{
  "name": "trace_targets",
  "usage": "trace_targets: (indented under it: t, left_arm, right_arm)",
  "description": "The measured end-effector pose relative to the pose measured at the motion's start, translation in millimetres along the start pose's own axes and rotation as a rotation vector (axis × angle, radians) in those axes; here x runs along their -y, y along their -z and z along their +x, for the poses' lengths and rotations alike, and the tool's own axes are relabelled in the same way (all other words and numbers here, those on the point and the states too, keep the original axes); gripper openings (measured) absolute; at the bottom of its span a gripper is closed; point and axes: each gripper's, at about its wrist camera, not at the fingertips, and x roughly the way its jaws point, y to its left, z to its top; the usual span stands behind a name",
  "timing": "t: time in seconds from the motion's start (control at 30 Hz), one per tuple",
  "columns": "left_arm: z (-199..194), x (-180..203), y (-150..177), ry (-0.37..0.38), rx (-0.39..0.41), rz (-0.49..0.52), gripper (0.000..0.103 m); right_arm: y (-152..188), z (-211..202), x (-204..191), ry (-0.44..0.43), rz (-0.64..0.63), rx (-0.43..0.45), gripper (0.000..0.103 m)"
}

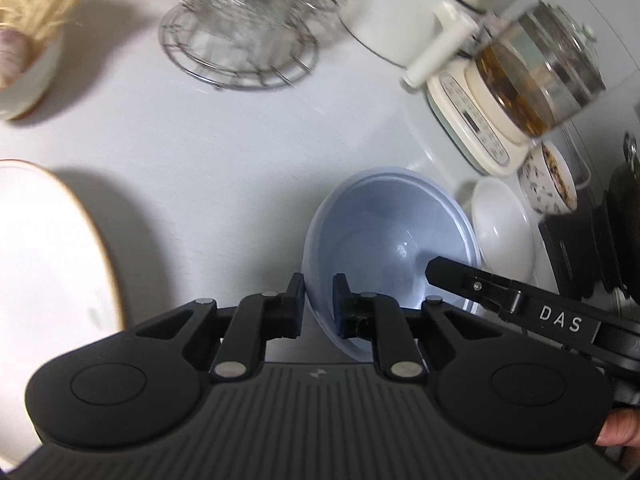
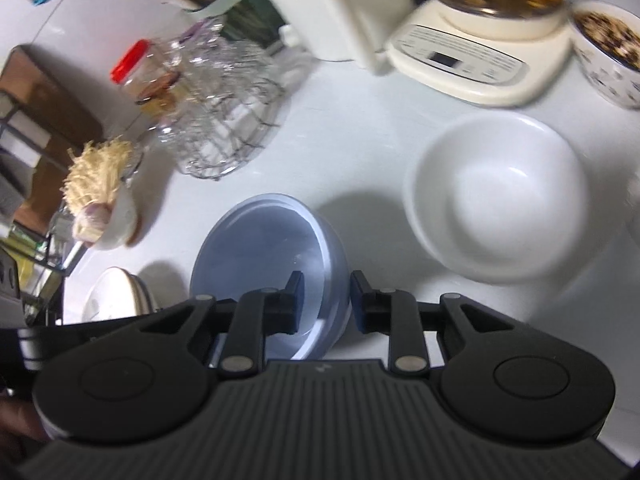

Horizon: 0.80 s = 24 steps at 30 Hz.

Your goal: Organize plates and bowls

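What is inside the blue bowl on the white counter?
The blue bowl holds no food or dish. One finger of each tool reaches over its rim. Those fingers hide part of the inner wall.

— Centre, near six o'clock: left gripper, jaws pinched on the near rim of the pale blue bowl, one finger outside, one inside.

— At four o'clock?

— Right gripper, reaching into that same bowl from its far side.

— Elsewhere?

— White bowl at three, gold-rimmed plate at nine, wire basket at twelve, all on the white counter.
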Motion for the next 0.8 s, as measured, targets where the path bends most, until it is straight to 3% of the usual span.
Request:
trace_targets:
  t: [0.4, 0.8]
  left_arm:
    - [-4, -39, -6, -0.066, 0.029, -0.081, 0.017]
    - [1, -43, -12, -0.083, 0.007, -0.033, 0.019]
  right_arm:
    - [-9, 29, -38, -0.025, -0.107, -0.014, 0.028]
    - [-6, 38, -41, 0.010, -0.084, -0.014, 0.029]
